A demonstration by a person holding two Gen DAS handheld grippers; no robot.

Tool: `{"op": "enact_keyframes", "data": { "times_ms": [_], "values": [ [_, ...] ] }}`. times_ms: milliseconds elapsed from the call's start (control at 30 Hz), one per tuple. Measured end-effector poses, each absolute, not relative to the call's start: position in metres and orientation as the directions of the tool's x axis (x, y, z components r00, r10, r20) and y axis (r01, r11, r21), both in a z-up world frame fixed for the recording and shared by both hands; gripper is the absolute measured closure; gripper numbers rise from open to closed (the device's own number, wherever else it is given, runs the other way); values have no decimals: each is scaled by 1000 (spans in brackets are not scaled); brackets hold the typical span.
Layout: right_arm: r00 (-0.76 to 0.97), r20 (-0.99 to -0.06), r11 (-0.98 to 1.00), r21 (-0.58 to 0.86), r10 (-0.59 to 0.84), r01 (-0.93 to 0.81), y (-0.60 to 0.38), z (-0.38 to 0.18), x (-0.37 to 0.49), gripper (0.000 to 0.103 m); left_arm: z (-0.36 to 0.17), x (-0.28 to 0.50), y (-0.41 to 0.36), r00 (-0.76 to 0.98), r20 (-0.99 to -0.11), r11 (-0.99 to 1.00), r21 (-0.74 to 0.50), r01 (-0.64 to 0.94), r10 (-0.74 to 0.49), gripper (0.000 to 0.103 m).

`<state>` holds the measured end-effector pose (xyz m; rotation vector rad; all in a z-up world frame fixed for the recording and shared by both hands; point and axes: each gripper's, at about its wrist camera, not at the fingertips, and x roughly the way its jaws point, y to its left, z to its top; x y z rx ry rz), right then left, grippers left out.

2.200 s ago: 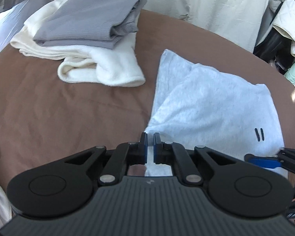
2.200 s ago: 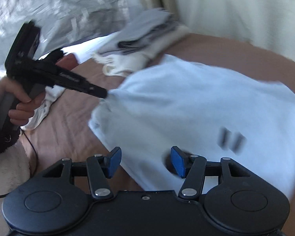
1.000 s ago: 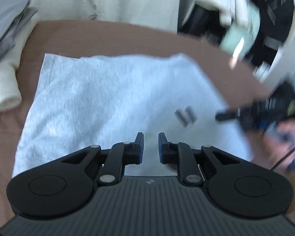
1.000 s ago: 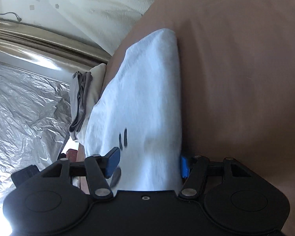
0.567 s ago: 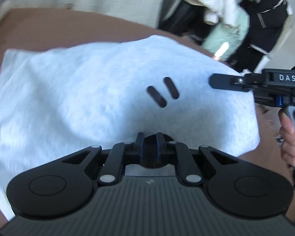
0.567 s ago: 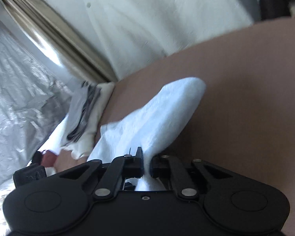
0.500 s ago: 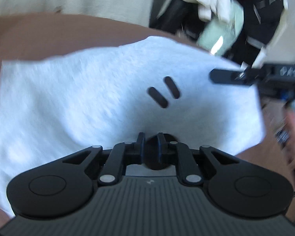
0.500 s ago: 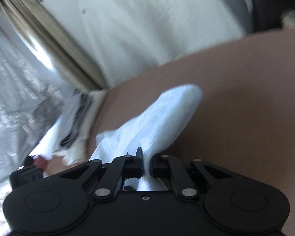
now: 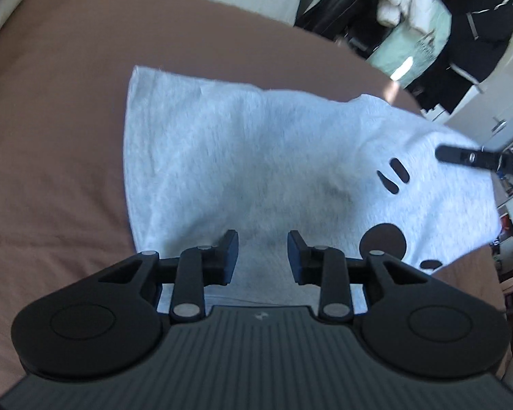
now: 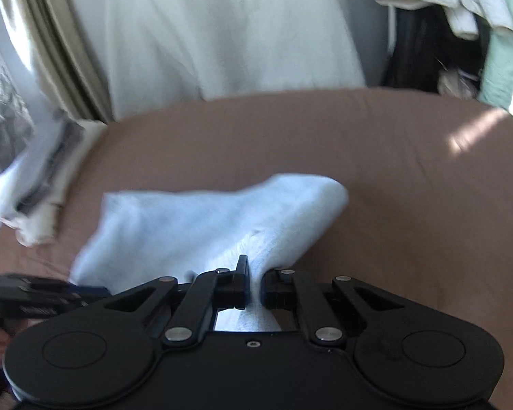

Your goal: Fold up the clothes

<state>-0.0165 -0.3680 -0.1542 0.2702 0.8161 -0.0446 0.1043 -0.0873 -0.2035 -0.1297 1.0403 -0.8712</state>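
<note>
Where brown bedcover (image 10: 410,205) ends, hanging clothes (image 9: 461,34), white curtain (image 10: 222,34).

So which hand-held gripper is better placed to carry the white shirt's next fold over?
Probably the right hand-held gripper: it is shut on a raised edge of the white shirt. The left hand-held gripper has just been opening, with nothing pinched between its jaws.

Pale grey shirt (image 9: 242,157), black marks, folded on brown bed.
</note>
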Motion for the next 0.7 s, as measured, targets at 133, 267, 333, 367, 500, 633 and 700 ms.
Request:
{"op": "enact_keyframes", "data": {
  "times_ms": [133,267,333,367,500,633,700],
  "values": [
    [717,-676,970,245,173,-3,-346,-123,-16,94,-187,109,-83,272,-675,679,-458,573,-685,72],
    [707,-690,986,147,155,-73,-318,-108,-5,94,-189,110,-79,268,-654,667,-494,557,-708,72],
    [694,-706,990,99,139,-98,-307,-102,1,94,-190,109,-78,260,-619,640,-535,551,-741,72],
    [687,-715,992,84,129,-98,-305,-99,1,94,-191,108,-79,261,-589,620,-563,547,-765,72],
    [638,-768,996,92,62,14,-323,-100,-1,93,-192,99,-84,228,-470,510,-656,556,-853,72],
    [603,-792,957,239,94,164,-384,-147,-8,88,-197,89,-108,198,-496,507,-628,590,-846,72],
    [588,-787,890,389,189,236,-421,-183,-15,80,-200,88,-120,201,-534,528,-579,621,-821,72]
  ]
}}
